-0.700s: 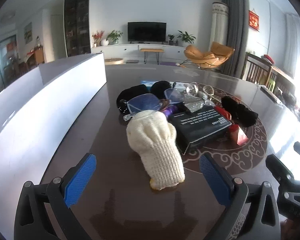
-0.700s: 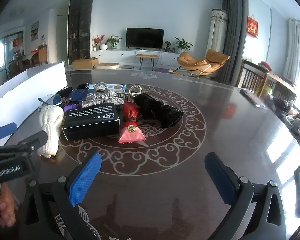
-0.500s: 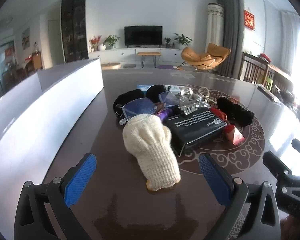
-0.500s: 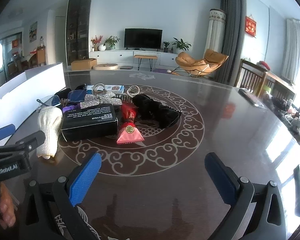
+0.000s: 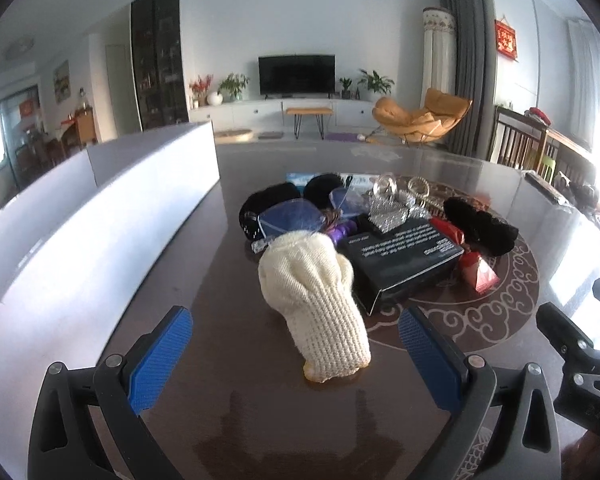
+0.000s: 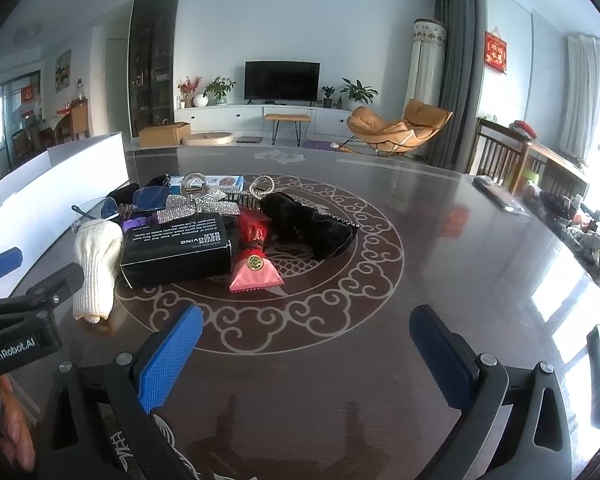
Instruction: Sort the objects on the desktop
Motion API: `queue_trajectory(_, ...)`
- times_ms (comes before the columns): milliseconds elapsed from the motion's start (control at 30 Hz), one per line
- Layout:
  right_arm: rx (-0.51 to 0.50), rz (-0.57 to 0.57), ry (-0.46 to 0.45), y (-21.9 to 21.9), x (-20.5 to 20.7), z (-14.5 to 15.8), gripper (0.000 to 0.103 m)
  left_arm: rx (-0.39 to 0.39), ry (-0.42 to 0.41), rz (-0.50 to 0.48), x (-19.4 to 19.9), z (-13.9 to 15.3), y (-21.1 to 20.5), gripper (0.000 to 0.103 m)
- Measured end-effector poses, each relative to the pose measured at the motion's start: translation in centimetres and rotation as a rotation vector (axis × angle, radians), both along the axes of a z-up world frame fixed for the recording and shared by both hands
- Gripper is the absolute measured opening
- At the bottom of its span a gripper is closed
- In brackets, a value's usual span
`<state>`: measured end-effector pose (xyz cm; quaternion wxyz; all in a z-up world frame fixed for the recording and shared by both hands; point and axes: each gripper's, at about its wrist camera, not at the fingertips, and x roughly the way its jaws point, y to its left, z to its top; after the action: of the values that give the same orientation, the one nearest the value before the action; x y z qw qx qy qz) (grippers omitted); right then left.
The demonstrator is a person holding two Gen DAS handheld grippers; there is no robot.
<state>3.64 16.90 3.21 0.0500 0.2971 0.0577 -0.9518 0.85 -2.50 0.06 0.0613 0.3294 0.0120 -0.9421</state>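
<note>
A cream knitted glove [image 5: 314,296] lies on the dark table, its cuff toward my left gripper [image 5: 296,354], which is open and empty just short of it. Behind it lie a black box [image 5: 404,260], blue-lensed glasses [image 5: 292,218], a silver bow clip [image 5: 388,212], a pink hair clip [image 5: 480,274] and a black furry item [image 5: 480,226]. My right gripper [image 6: 306,348] is open and empty over bare table, well in front of the pile: the box [image 6: 178,250], the pink clip [image 6: 256,274], the glove [image 6: 96,262].
A long white box wall [image 5: 80,224] runs along the table's left side, also in the right wrist view [image 6: 60,178]. The left gripper's body [image 6: 24,328] shows at the right view's left edge. A remote [image 6: 496,196] lies far right.
The left gripper has edged slightly nearer the glove. The right gripper has barely moved. Both stay open.
</note>
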Motion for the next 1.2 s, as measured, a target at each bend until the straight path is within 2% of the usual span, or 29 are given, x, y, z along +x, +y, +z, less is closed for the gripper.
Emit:
queue_trajectory(333, 0.001, -0.002, -0.022, 0.0, -0.3, -0.1, 0.103, -0.049, -0.045, -0.014, -1.0, -0.8, 1.1, 0.103)
queue_trajectory(1200, 0.011, 0.011, -0.034, -0.3, -0.6, -0.2, 0.103, -0.058, -0.051, -0.002, -1.2, -1.0, 1.4, 0.103)
